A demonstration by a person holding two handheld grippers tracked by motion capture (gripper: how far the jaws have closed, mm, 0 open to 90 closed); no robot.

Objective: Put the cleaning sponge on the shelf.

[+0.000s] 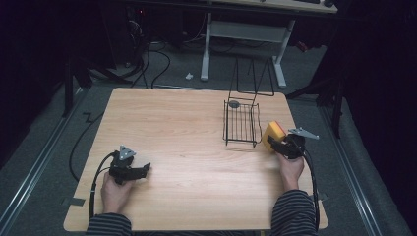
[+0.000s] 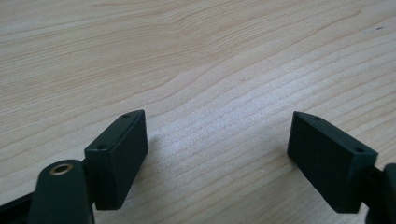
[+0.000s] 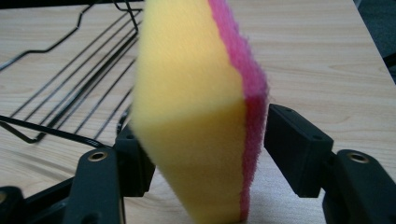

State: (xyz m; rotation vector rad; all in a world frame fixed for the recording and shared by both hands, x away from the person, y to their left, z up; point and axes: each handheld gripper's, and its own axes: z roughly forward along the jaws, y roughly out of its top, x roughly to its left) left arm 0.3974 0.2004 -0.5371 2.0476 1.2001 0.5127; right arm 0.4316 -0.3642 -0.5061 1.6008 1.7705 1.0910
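Left gripper (image 1: 146, 169) sits at about 7 o'clock on the table (image 1: 187, 147), jaws wide apart with nothing but bare wood between them in the left gripper view (image 2: 217, 144); it looks parked and should stay out of the way. Right gripper (image 1: 273, 142) is at about 4 o'clock, jaws straddling the sponge (image 1: 273, 132), which stands on edge just beside the right side of the wire basket (image 1: 242, 123). In the right gripper view the sponge (image 3: 196, 121) fills the gap: the yellow foam appears against the left pad, while the pink scrub face (image 3: 254, 112) has a sliver of daylight to the right pad (image 3: 294, 144), so the jaws are partly closed around it but not yet clamped. Judgement: the step in hand is the pinch. To do it well, centre the jaws on the sponge's mid-height, close until the foam just compresses, and keep the wrist square so it doesn't tip toward the wires. Foam is soft, so a shallow bite could slip on lift. Farther off at 1 o'clock, the basket's handle (image 1: 253, 78) stands upright; any carry over should clear it.
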